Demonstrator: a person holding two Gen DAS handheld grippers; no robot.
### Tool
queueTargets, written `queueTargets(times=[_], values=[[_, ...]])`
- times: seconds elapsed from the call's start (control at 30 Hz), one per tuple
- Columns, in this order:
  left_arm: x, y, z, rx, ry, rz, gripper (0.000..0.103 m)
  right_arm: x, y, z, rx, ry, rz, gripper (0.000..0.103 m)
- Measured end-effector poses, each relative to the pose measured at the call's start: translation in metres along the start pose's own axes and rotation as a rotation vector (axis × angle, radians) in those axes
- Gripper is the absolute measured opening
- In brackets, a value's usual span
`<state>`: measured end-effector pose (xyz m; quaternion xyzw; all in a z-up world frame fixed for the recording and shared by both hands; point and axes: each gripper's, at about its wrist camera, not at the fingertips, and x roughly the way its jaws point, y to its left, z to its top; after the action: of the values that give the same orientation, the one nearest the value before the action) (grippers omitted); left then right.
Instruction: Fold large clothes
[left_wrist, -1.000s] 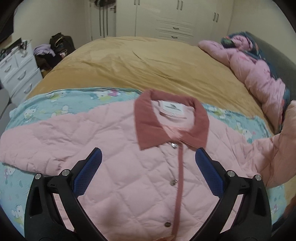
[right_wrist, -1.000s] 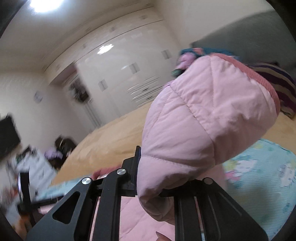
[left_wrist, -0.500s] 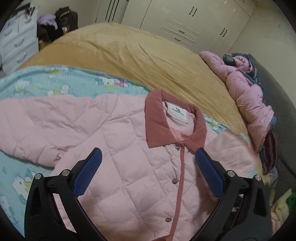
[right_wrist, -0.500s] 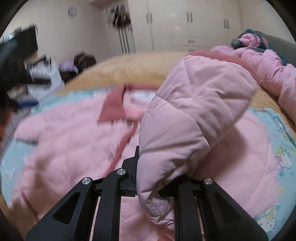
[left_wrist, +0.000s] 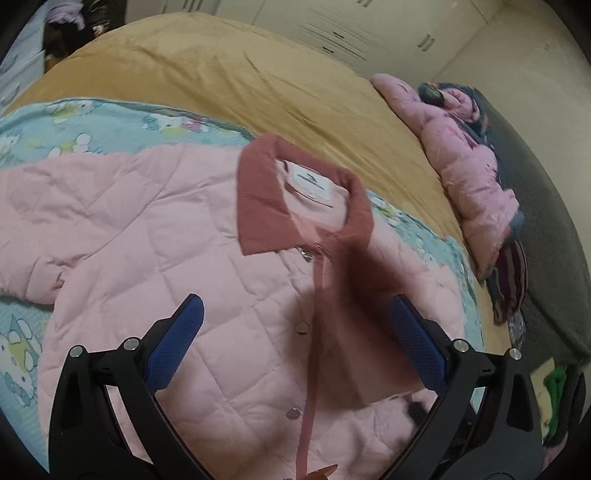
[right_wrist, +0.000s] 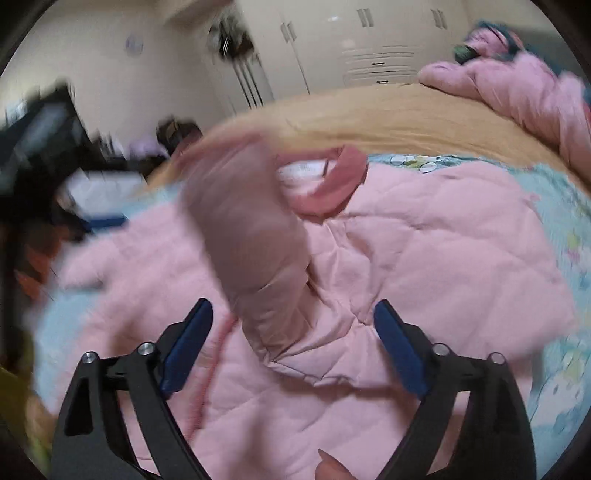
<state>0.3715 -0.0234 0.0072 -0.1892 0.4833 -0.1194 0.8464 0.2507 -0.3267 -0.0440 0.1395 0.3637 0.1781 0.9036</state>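
Note:
A pink quilted jacket (left_wrist: 155, 236) with a dark pink collar (left_wrist: 258, 199) lies front up on a blue cartoon-print sheet (left_wrist: 110, 114). My left gripper (left_wrist: 295, 336) is open and empty, hovering over the jacket's button placket. In the right wrist view the jacket (right_wrist: 424, 236) fills the middle, and its right sleeve (right_wrist: 251, 236) is blurred in mid-air, folded across the chest. My right gripper (right_wrist: 293, 332) is open, with the sleeve's cuff just ahead of its fingers.
A tan bedspread (left_wrist: 229, 74) covers the bed. A second pink padded coat (left_wrist: 465, 162) and dark clothes (left_wrist: 511, 280) lie along the right edge by a grey headboard (left_wrist: 554, 229). White wardrobes (right_wrist: 369, 40) and clutter (right_wrist: 55, 147) stand beyond the bed.
My right gripper swung the sleeve over the jacket's front and opened, letting the sleeve go. The left gripper shifted its view a little to the left over the jacket and stayed open.

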Motion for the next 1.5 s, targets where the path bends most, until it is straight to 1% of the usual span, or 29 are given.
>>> queueTargets(times=[0.03, 0.1, 0.17, 0.23, 0.33, 0.47, 0.53, 0.6, 0.67, 0.73, 0.8, 0.83, 0.9, 0.93, 1.0, 1.03, 1.07, 1.1, 1.17, 1.27, 1.33, 1.4, 1.43, 1.47, 1.5], values=[[0.001, -0.001, -0.001, 0.004, 0.009, -0.009, 0.094, -0.007, -0.003, 0.000, 0.016, -0.017, -0.005, 0.090], [0.008, 0.000, -0.005, 0.004, 0.051, -0.026, 0.094, -0.023, -0.012, 0.001, 0.041, -0.048, -0.043, 0.090], [0.019, 0.005, -0.011, -0.010, 0.107, -0.057, 0.094, -0.036, -0.027, 0.004, 0.071, -0.079, -0.088, 0.090], [0.035, 0.015, -0.020, -0.039, 0.169, -0.099, 0.094, -0.045, -0.043, 0.009, 0.117, -0.105, -0.108, 0.090], [0.054, 0.028, -0.032, -0.070, 0.213, -0.111, 0.094, -0.050, -0.058, 0.013, 0.166, -0.123, -0.122, 0.090], [0.072, 0.039, -0.047, -0.094, 0.229, -0.126, 0.094, -0.047, -0.066, 0.015, 0.191, -0.131, -0.139, 0.090], [0.079, 0.039, -0.053, -0.113, 0.235, -0.156, 0.093, -0.045, -0.068, 0.015, 0.199, -0.135, -0.140, 0.090], [0.084, 0.038, -0.057, -0.127, 0.236, -0.168, 0.093, -0.044, -0.069, 0.017, 0.209, -0.140, -0.149, 0.090], [0.086, 0.033, -0.061, -0.119, 0.228, -0.152, 0.092, -0.046, -0.074, 0.018, 0.221, -0.146, -0.154, 0.090], [0.087, 0.030, -0.061, -0.112, 0.215, -0.130, 0.088, -0.048, -0.078, 0.018, 0.235, -0.152, -0.162, 0.090], [0.087, 0.028, -0.060, -0.105, 0.201, -0.109, 0.077, -0.049, -0.082, 0.018, 0.248, -0.155, -0.172, 0.090], [0.086, 0.028, -0.059, -0.103, 0.191, -0.100, 0.073, -0.049, -0.084, 0.018, 0.257, -0.157, -0.180, 0.090], [0.085, 0.029, -0.058, -0.101, 0.175, -0.091, 0.057, -0.051, -0.089, 0.018, 0.276, -0.163, -0.187, 0.090], [0.084, 0.031, -0.058, -0.102, 0.166, -0.087, 0.053, -0.051, -0.091, 0.018, 0.286, -0.165, -0.190, 0.090], [0.084, 0.033, -0.057, -0.102, 0.157, -0.085, 0.043, -0.052, -0.095, 0.018, 0.302, -0.170, -0.196, 0.090], [0.084, 0.033, -0.057, -0.099, 0.152, -0.083, 0.040, -0.053, -0.097, 0.018, 0.311, -0.175, -0.198, 0.089], [0.083, 0.033, -0.056, -0.094, 0.145, -0.080, 0.034, -0.054, -0.099, 0.018, 0.319, -0.178, -0.201, 0.089], [0.082, 0.034, -0.056, -0.091, 0.140, -0.080, 0.032, -0.056, -0.101, 0.019, 0.328, -0.183, -0.205, 0.089], [0.081, 0.037, -0.055, -0.094, 0.138, -0.093, 0.032, -0.058, -0.104, 0.018, 0.340, -0.192, -0.211, 0.089], [0.081, 0.046, -0.055, -0.139, 0.157, -0.133, 0.032, -0.061, -0.110, 0.018, 0.365, -0.201, -0.218, 0.089], [0.078, 0.048, -0.057, -0.146, 0.170, -0.169, 0.036, -0.062, -0.113, 0.018, 0.376, -0.205, -0.225, 0.089], [0.074, 0.048, -0.060, -0.147, 0.174, -0.211, 0.046, -0.062, -0.114, 0.018, 0.379, -0.207, -0.231, 0.089], [0.072, 0.047, -0.061, -0.154, 0.178, -0.235, 0.049, -0.062, -0.114, 0.018, 0.379, -0.208, -0.236, 0.089], [0.072, 0.046, -0.063, -0.166, 0.184, -0.257, 0.060, -0.062, -0.114, 0.019, 0.379, -0.208, -0.239, 0.089], [0.074, 0.045, -0.064, -0.174, 0.190, -0.267, 0.066, -0.061, -0.114, 0.019, 0.377, -0.208, -0.246, 0.089]])
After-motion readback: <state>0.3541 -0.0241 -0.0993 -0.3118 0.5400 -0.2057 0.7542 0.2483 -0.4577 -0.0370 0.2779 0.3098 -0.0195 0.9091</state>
